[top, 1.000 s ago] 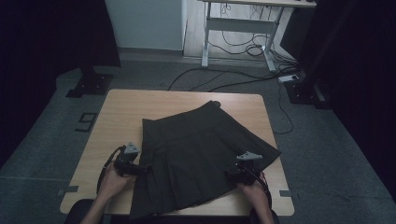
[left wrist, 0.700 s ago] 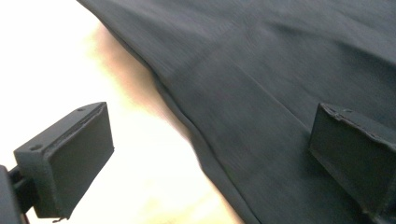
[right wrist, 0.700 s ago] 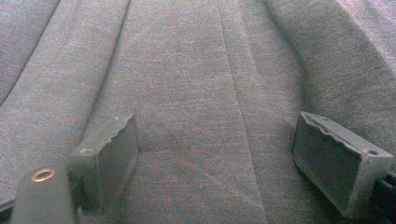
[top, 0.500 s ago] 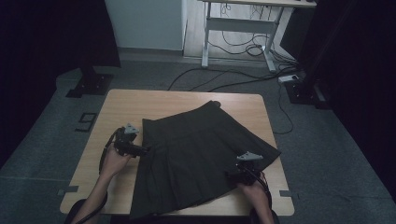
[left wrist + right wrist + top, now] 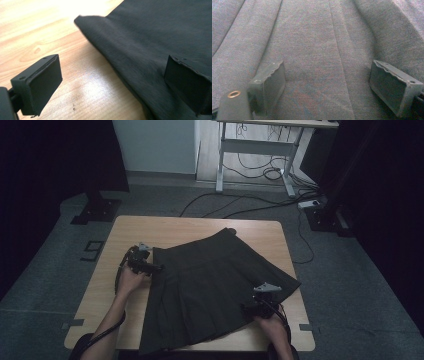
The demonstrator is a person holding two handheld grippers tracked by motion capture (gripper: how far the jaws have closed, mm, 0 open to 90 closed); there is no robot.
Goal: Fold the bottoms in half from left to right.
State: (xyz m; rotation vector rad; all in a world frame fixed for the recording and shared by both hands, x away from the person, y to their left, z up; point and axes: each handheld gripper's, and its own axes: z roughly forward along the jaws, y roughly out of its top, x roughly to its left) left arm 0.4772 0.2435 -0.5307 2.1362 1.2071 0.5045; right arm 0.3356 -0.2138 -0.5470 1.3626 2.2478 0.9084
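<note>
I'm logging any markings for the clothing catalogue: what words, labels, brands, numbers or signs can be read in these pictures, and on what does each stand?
No readable text.
Dark pleated skirt: no tag, brand or print showing.
Wooden table: bare wood, no writing.
Dark mark on the grey floor left of the table: shaped a little like a figure, too small and blurred to read.
Left tool and right tool: no lettering on them.

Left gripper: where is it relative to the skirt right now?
In the high view the left gripper sits at the skirt's left edge near its upper corner, jaws open, low over the table.
</note>
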